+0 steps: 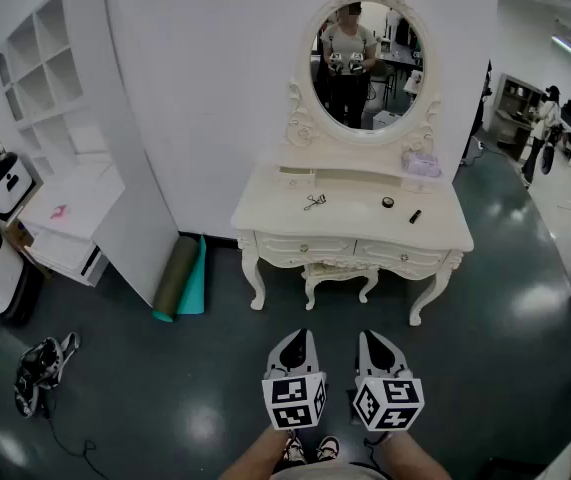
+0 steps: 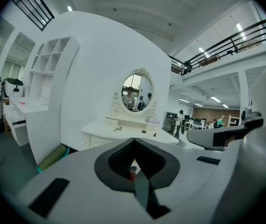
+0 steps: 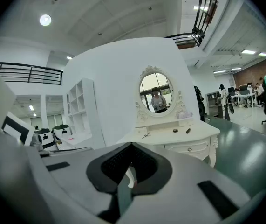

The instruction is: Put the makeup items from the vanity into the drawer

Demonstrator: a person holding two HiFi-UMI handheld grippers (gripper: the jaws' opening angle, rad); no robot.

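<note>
Both left gripper (image 1: 298,336) and right gripper (image 1: 372,335) shut and empty, well apart from the vanity (image 1: 265,215).
On its top lie a lash curler (image 1: 314,201), a round pot (image 1: 388,202) and a dark tube (image 1: 415,216); the drawers (image 1: 300,247) are closed. I judge the tube could roll off if I nudge it with closed jaws, and the thin curler could slip from the pads.

Left gripper (image 1: 299,338), right gripper (image 1: 369,338): seemingly closed

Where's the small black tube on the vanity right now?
Head view: the black tube lies on the right side of the vanity top, just right of the small round container.
</note>
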